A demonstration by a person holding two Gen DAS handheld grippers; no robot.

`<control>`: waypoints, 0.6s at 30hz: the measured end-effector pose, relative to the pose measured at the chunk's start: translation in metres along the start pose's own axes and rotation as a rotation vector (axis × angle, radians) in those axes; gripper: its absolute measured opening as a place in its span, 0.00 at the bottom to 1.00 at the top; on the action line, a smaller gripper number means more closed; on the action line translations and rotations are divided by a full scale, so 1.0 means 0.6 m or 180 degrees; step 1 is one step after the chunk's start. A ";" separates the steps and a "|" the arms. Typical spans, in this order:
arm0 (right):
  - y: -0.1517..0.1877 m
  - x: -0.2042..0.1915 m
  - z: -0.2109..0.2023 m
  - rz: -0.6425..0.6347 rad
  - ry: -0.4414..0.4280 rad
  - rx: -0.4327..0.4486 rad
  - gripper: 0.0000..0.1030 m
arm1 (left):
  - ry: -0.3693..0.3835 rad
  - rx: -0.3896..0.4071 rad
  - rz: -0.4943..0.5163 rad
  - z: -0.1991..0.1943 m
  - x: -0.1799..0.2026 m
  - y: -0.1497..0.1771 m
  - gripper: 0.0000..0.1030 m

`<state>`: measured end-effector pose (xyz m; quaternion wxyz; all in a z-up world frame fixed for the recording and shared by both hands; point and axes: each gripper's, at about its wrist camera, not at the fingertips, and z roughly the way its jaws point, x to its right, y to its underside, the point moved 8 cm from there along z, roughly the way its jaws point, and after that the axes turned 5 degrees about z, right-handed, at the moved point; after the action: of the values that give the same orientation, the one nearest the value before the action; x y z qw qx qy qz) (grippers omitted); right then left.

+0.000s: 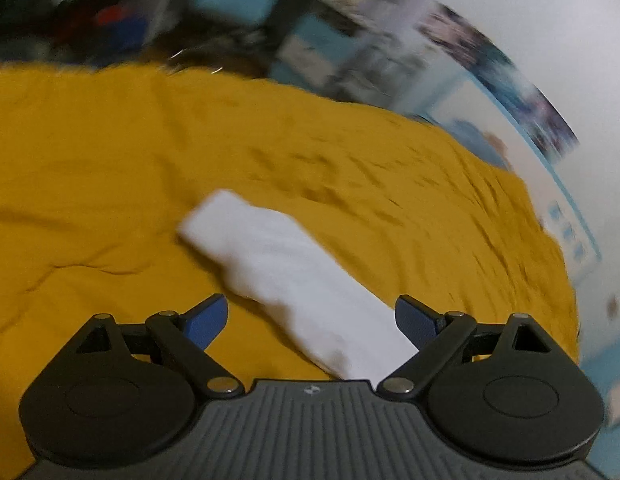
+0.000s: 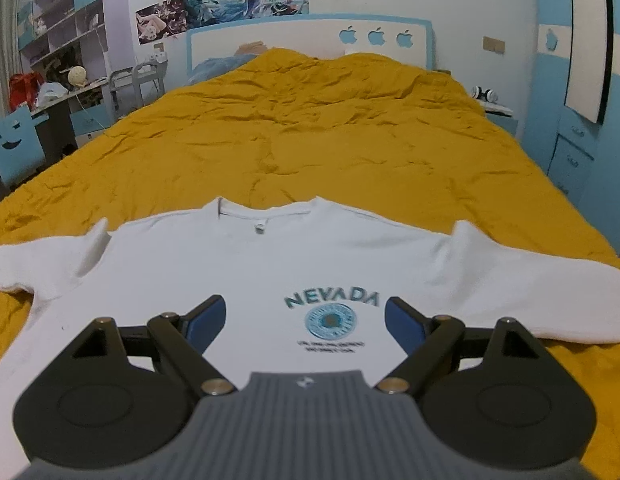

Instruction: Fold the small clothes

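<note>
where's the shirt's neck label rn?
Right wrist view: the neck label sits inside the collar of the white Nevada T-shirt, spread flat on the mustard bedspread.

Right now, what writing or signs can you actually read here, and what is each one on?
"NEVADA": white shirt, above its round blue emblem.
Two small lines under the emblem: too small to read.
Neck tag: unreadable.
Apple shapes, no words: headboard.
Left view: blurred, nothing readable.

The white shirt [image 2: 237,264] bears "NEVADA" in teal capitals above a round blue emblem. The small lines under it are unreadable.
</note>
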<state>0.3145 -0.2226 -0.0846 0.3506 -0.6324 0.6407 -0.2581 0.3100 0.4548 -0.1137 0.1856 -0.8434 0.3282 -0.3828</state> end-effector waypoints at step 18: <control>0.027 -0.068 0.044 -0.0070 -0.0132 -0.0177 0.80 | 0.0053 0.0193 -0.0686 0.089 -0.063 -0.053 0.07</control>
<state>0.3230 -0.1780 -0.1088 0.3433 -0.6541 0.6333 -0.2308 0.3455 0.5071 -0.1493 0.1660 -0.8646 0.2253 -0.4173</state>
